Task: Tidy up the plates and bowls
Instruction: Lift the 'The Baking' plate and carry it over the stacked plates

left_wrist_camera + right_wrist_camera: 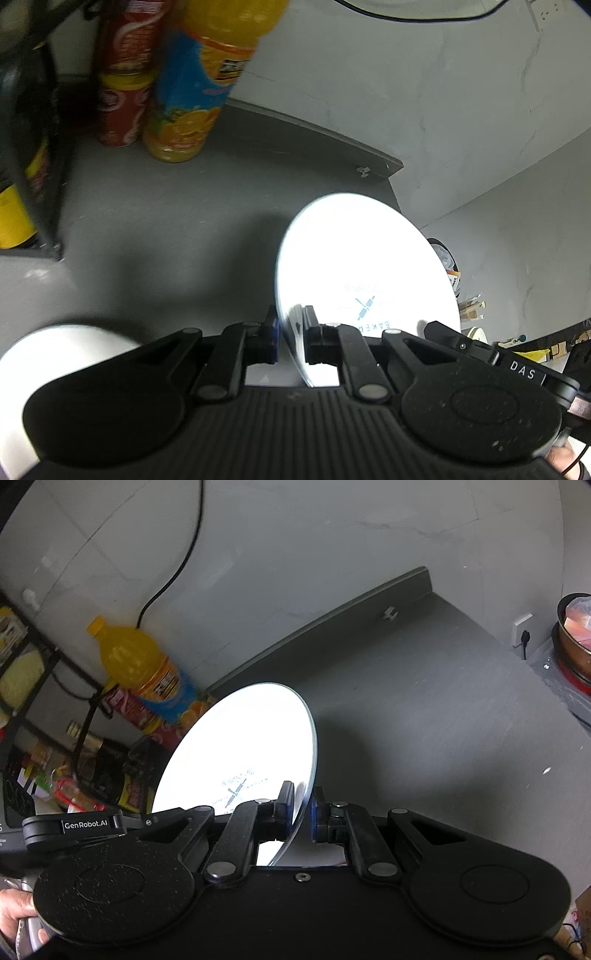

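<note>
Both tongs, left (pixel 290 334) and right (pixel 303 812), gripped opposite rims of one white plate (pixel 364 258) above the grey table (pixel 155 221), which demanded matched, level hands.

Grey counter (pixel 155 229), matte, raised lip along the back edge against the pale wall. Standing on it at the back: orange juice bottle (pixel 192 96), red can (pixel 122 110) just beside it. Black wire rack (pixel 33 155) sits at one end. White rounded dish (pixel 55 354) rests nearer the front.
</note>
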{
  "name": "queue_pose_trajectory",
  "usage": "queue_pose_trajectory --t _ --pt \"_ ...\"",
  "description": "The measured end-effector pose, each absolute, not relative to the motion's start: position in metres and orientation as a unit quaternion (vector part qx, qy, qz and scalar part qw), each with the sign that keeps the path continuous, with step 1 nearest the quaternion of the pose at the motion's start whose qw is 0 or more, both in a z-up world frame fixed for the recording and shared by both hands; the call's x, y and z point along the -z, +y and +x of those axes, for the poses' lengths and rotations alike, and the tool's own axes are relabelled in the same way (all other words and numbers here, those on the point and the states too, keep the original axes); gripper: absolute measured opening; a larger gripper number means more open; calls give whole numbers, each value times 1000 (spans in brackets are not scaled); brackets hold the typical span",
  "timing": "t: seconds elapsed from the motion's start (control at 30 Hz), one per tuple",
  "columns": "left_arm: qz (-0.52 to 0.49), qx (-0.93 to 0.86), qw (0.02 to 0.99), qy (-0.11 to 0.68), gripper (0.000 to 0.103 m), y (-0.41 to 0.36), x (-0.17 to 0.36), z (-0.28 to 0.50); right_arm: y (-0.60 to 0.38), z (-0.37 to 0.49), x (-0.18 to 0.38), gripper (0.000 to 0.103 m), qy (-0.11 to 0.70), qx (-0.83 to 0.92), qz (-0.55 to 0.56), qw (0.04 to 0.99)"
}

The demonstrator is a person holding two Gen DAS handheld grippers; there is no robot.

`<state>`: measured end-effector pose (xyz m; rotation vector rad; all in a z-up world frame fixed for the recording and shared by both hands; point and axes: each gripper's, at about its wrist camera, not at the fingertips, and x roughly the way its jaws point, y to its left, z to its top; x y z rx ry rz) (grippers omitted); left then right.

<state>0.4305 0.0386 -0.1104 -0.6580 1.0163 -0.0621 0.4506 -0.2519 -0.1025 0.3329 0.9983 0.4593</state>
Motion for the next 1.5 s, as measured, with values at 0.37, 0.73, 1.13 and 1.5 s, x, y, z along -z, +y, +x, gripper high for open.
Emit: queue_pose_trajectory --t 0.37,0.73,1.13,1.5 --pt "-319 -3 818 479 10 81 117 374 -210 407 115 9 481 -239 159 828" --pt "-328 -34 812 481 10 119 127 323 -168 371 125 9 492 -263 146 817" --pt "-335 -47 798 500 10 136 152 284 -148 340 143 9 514 -262 138 805" --pt "-341 -53 780 522 10 134 177 271 -143 326 157 9 538 -245 118 798"
